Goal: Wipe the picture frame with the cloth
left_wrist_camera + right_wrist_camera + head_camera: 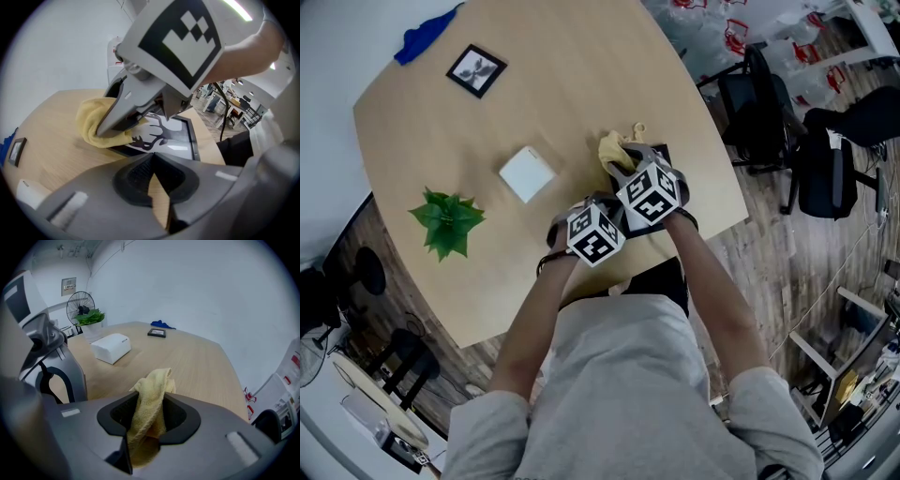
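A black picture frame (182,137) with an antler print lies flat near the table's front right edge; in the head view only its corner (662,150) shows past the grippers. My right gripper (101,131) is shut on a yellow cloth (89,120) and holds it down on the frame's left part. The cloth (153,385) bunches up between the right gripper's (149,414) jaws. My left gripper (152,157) sits just short of the frame's near edge, its jaw tips meeting with nothing visible between them. In the head view, both marker cubes sit close together, with the cloth (616,149) beyond them.
On the table (581,75) stand a white box (527,173), a small green plant (447,221), a second small black frame (476,70) and a blue cloth (426,37) at the far edge. Office chairs (769,103) stand to the right.
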Action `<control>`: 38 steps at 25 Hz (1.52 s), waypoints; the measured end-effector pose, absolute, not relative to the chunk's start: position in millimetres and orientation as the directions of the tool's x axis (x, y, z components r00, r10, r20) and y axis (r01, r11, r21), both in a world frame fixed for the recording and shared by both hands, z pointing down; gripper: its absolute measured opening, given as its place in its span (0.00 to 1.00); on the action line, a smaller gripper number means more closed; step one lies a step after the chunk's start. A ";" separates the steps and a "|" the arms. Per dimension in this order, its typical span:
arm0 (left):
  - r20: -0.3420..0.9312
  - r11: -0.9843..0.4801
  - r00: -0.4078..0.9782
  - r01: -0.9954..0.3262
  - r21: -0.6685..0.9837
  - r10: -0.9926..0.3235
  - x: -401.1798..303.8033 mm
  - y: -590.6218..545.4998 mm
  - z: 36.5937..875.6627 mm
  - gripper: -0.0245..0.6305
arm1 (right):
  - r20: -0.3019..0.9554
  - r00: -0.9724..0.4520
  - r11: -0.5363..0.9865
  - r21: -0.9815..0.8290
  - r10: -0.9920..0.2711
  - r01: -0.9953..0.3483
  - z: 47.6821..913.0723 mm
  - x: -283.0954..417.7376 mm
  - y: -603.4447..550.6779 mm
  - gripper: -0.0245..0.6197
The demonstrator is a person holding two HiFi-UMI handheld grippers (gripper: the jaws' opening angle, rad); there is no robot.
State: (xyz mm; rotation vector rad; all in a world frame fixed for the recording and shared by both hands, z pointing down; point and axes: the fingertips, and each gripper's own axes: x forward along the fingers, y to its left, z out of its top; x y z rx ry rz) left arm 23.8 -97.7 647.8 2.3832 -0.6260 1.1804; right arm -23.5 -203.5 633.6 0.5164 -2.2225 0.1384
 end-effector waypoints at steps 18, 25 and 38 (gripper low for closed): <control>0.807 -0.816 0.543 -0.560 0.140 -0.235 23.0 -97.6 647.8 0.12 | 0.772 -0.563 0.932 0.102 -0.295 -0.349 636.7 -4.8 -151.7 0.23; 0.807 -0.825 0.543 -0.550 0.131 -0.234 23.2 -97.8 647.8 0.12 | 0.794 -0.519 0.916 0.113 -0.317 -0.386 642.2 21.2 -133.8 0.23; 0.803 -0.836 0.542 -0.539 0.104 -0.250 23.6 -96.5 647.2 0.12 | 0.822 -0.441 0.793 0.021 -0.361 -0.609 644.0 36.9 -100.4 0.23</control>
